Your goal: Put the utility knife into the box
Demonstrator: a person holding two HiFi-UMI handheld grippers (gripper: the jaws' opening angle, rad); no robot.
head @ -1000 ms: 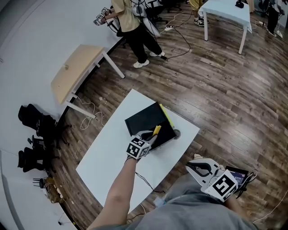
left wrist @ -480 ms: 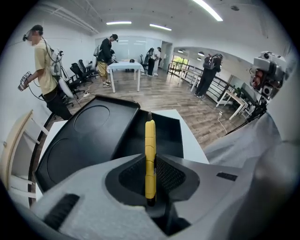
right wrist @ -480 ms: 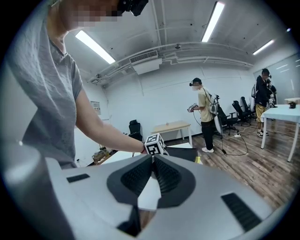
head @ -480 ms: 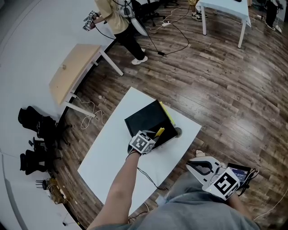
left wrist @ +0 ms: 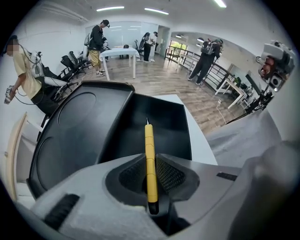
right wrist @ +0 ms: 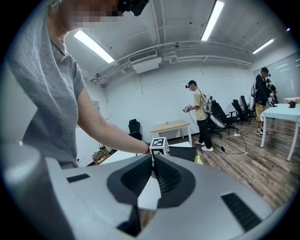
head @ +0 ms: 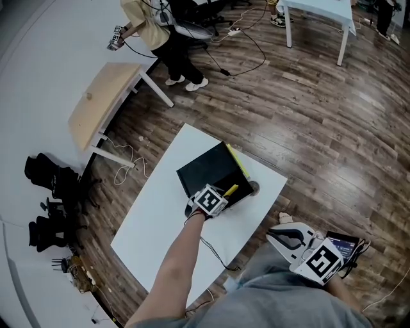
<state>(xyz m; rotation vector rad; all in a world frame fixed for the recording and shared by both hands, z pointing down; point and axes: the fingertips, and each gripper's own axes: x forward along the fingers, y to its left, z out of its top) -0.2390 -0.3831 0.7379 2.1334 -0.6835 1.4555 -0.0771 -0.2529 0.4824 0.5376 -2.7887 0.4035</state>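
Observation:
A black box (head: pixel 208 172) lies open on the white table (head: pixel 160 218), its lid (left wrist: pixel 77 126) folded out to the left of the empty compartment (left wrist: pixel 157 119). My left gripper (head: pixel 221 195) is shut on the yellow utility knife (head: pixel 230 190) at the box's near edge. In the left gripper view the knife (left wrist: pixel 149 154) sticks out from between the jaws (left wrist: pixel 150 164), with its tip over the compartment. My right gripper (head: pixel 277 237) hangs off the table's near right corner, shut and empty. From the right gripper view (right wrist: pixel 153 161) the left gripper's marker cube (right wrist: pixel 159 145) shows ahead.
A yellow strip (head: pixel 237 163) runs along the box's right side and a small grey round thing (head: pixel 252 188) lies by it. A wooden desk (head: pixel 102 106), a person (head: pixel 150 29), a white table (head: pixel 320 13), floor cables and black chairs (head: pixel 51 179) surround the table.
My left gripper has shifted slightly right and turned, so the knife lies flatter and points more along the box. The person at the back has walked left. The right gripper has barely moved.

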